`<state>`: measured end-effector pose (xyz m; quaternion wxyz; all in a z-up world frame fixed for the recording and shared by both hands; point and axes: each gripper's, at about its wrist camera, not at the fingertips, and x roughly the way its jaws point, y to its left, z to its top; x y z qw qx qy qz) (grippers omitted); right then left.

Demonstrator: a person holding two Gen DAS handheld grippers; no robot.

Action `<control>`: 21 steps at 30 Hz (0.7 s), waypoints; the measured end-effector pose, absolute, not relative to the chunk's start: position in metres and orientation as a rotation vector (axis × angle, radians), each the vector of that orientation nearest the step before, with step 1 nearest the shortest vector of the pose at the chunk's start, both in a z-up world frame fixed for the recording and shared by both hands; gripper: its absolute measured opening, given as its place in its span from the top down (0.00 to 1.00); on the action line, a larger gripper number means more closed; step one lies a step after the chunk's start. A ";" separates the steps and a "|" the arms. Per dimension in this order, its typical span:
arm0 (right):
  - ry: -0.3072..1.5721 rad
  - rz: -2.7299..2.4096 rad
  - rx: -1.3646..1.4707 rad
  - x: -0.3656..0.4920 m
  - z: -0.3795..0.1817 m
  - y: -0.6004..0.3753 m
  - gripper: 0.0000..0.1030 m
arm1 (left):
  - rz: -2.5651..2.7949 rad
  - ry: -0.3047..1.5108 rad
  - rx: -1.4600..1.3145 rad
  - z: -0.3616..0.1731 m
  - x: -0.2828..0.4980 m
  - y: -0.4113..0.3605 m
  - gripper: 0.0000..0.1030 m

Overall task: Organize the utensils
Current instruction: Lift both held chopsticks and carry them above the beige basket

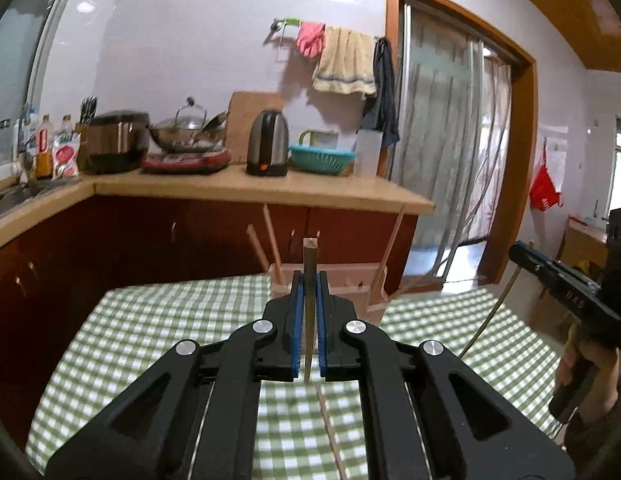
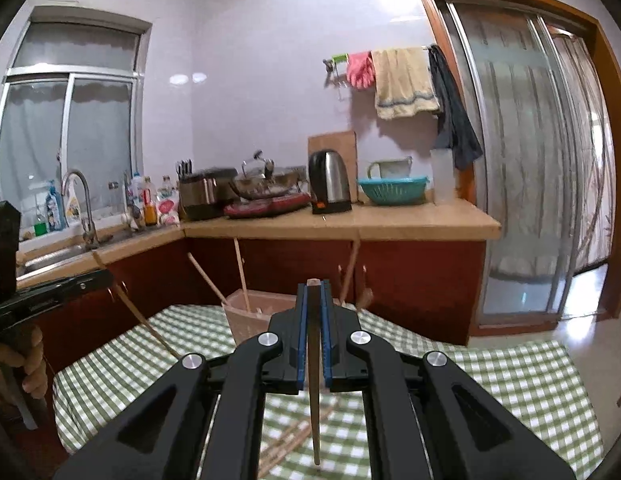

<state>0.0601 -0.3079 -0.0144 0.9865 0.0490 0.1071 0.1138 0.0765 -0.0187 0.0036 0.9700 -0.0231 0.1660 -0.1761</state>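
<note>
While both tongs [image 1: 309, 280] [image 2: 314, 292] pinch one chopstick [image 1: 308, 320] [image 2: 313, 380] each, holder [image 2: 246, 320] contains several.

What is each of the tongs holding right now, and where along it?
Each holds one chopstick. Left tongs grip chopstick near its thick upper end; right tongs likewise grip theirs.

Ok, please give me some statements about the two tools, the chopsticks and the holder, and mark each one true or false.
1. The left tool grips a chopstick. True.
2. The right tool is open and holds nothing. False: it is shut on a chopstick.
3. The wooden holder already has chopsticks standing in it. True.
4. The tablecloth is plain red. False: it is green and white checked.
5. Loose chopsticks lie on the table. True.
</note>
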 end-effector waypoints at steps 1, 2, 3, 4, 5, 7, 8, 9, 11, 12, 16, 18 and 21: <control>0.204 0.236 0.100 0.062 -0.009 -0.307 0.94 | -0.363 0.326 -0.049 0.009 0.079 -0.020 0.94; 0.185 0.245 0.101 0.065 -0.001 -0.306 0.94 | -0.371 0.316 -0.053 0.016 0.083 -0.021 0.94; 0.173 0.251 0.102 0.068 0.004 -0.305 0.94 | -0.376 0.310 -0.054 0.021 0.086 -0.021 0.94; 0.152 0.259 0.102 0.071 0.012 -0.304 0.94 | -0.384 0.300 -0.056 0.028 0.090 -0.022 0.94; 0.130 0.264 0.099 0.074 0.019 -0.302 0.94 | -0.389 0.286 -0.058 0.035 0.094 -0.023 0.94; 0.095 0.268 0.089 0.081 0.030 -0.299 0.94 | -0.389 0.255 -0.048 0.047 0.101 -0.026 0.94; 0.079 0.271 0.087 0.086 0.035 -0.298 0.94 | -0.385 0.240 -0.042 0.052 0.105 -0.028 0.94; 0.061 0.278 0.090 0.092 0.041 -0.297 0.94 | -0.381 0.226 -0.038 0.057 0.109 -0.029 0.94; 0.028 0.281 0.095 0.105 0.050 -0.294 0.94 | -0.376 0.208 -0.036 0.064 0.121 -0.031 0.94; 0.013 0.279 0.092 0.111 0.053 -0.293 0.94 | -0.370 0.202 -0.033 0.066 0.129 -0.033 0.94; -0.001 0.280 0.096 0.138 0.052 -0.287 0.94 | -0.355 0.197 -0.020 0.064 0.151 -0.039 0.94; 0.012 0.274 0.096 0.152 0.045 -0.284 0.94 | -0.347 0.203 -0.012 0.060 0.160 -0.041 0.94; 0.047 0.276 0.106 0.173 0.029 -0.280 0.94 | -0.352 0.238 -0.008 0.046 0.175 -0.046 0.94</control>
